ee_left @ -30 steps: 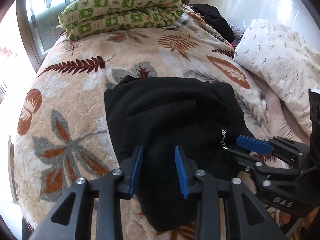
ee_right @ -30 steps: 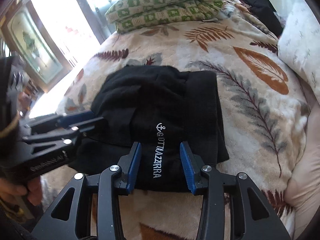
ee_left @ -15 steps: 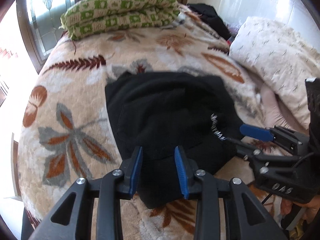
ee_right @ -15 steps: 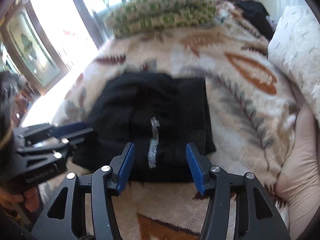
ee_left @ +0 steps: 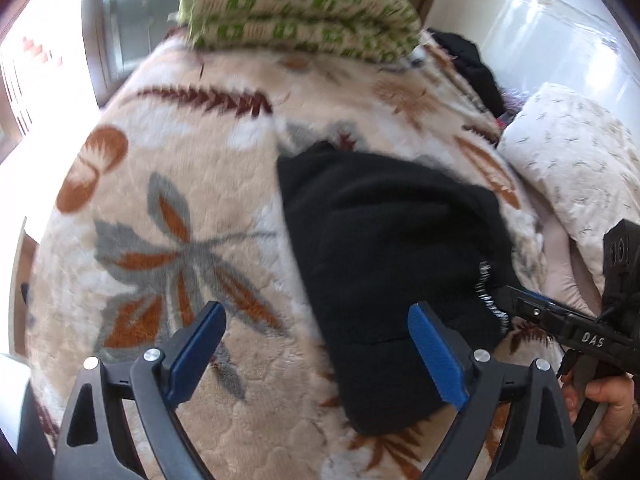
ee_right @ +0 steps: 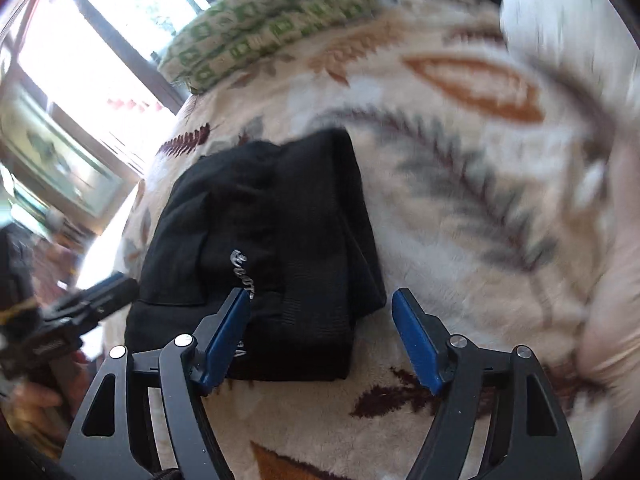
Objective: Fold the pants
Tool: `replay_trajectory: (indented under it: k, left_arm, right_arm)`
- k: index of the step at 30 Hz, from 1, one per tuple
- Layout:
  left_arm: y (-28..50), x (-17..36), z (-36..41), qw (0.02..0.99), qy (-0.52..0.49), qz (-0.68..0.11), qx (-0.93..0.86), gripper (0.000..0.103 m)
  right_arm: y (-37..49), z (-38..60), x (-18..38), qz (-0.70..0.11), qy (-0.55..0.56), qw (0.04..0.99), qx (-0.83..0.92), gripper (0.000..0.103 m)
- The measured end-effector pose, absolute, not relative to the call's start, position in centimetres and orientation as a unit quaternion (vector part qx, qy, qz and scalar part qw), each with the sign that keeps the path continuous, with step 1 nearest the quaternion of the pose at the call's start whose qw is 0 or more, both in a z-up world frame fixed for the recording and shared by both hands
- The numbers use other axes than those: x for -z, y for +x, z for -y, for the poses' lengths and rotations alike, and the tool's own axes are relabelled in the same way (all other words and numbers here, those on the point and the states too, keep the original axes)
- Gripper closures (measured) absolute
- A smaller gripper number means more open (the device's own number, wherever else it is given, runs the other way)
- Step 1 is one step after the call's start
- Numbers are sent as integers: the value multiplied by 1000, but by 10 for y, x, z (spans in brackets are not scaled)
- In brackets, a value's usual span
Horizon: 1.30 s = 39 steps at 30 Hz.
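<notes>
Black pants (ee_left: 380,240), folded into a thick rectangle with white lettering, lie on the leaf-patterned bed blanket (ee_left: 160,200). My left gripper (ee_left: 316,312) hovers over their near left edge. Its jaws are opening wide, and the blue pads press on nothing. In the right wrist view the pants (ee_right: 272,220) sit left of centre. My right gripper (ee_right: 320,296) is over their near right corner, its jaws also opening, with cloth below the gap but not pinched. Each gripper shows in the other's view: the right gripper (ee_left: 528,304) and the left gripper (ee_right: 116,284).
A folded green-checked quilt (ee_left: 296,20) lies at the far end of the bed. A white pillow (ee_left: 572,160) and dark clothes (ee_left: 472,68) are at the right. Windows run along the left side. A person's hand (ee_left: 608,400) holds the right tool.
Both grippers' jaws have spread much wider. Both views have rolled and shifted, so the pants now sit right of centre in the left view and left of centre in the right view.
</notes>
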<state>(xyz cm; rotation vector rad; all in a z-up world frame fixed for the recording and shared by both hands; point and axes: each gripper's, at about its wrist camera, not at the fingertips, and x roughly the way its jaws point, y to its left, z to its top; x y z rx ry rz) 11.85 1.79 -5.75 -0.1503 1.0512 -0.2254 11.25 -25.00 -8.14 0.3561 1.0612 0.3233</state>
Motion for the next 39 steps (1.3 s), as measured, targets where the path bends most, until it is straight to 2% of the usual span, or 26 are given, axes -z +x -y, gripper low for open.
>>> replay_trajectory:
  k: [3, 5, 6, 7, 9, 11, 13, 15, 23, 27, 33, 36, 37, 39]
  left_arm:
    - [124, 77, -27, 836, -131, -518, 122, 10]
    - [128, 82, -28, 836, -149, -514, 122, 11]
    - [130, 81, -22, 838, -139, -512, 125, 19]
    - [133, 79, -16, 837, -134, -512, 136, 35]
    - [141, 76, -5, 827, -142, -519, 161, 53]
    - [146, 72, 1, 828, -141, -520, 157, 58]
    - [145, 65, -1, 833, -147, -510, 157, 70]
    - [144, 55, -6, 839, -153, -496, 164, 73]
    - [172, -2, -9, 877, -123, -431, 172, 73]
    - [210, -13, -9, 884, -110, -424, 161, 72]
    - [255, 36, -12, 868, -100, -473, 116, 68]
    - [254, 64, -17, 866, -97, -480, 103, 58]
    - [251, 67, -20, 868, -106, -474, 107, 57]
    - [250, 67, -24, 865, -117, -475, 109, 56]
  right_arm:
    - [117, 262, 88, -484, 219, 827, -183, 33]
    - [124, 267, 93, -484, 246, 817, -191, 53]
    - [127, 267, 95, -484, 254, 814, -194, 56]
    - [129, 268, 98, -482, 262, 811, -200, 59]
    - [132, 268, 99, -481, 274, 808, -203, 63]
    - [132, 268, 95, -480, 287, 803, -207, 72]
    - [130, 265, 87, -472, 290, 805, -215, 75]
    - [130, 258, 73, -460, 267, 817, -220, 76]
    - [161, 241, 8, -395, 230, 856, -242, 77]
    - [200, 236, -3, -378, 209, 869, -242, 77]
    - [251, 222, 35, -421, 154, 869, -210, 74]
    - [257, 222, 69, -464, 126, 860, -172, 66]
    - [255, 225, 75, -466, 128, 859, -168, 58]
    - [251, 234, 83, -455, 146, 861, -171, 56]
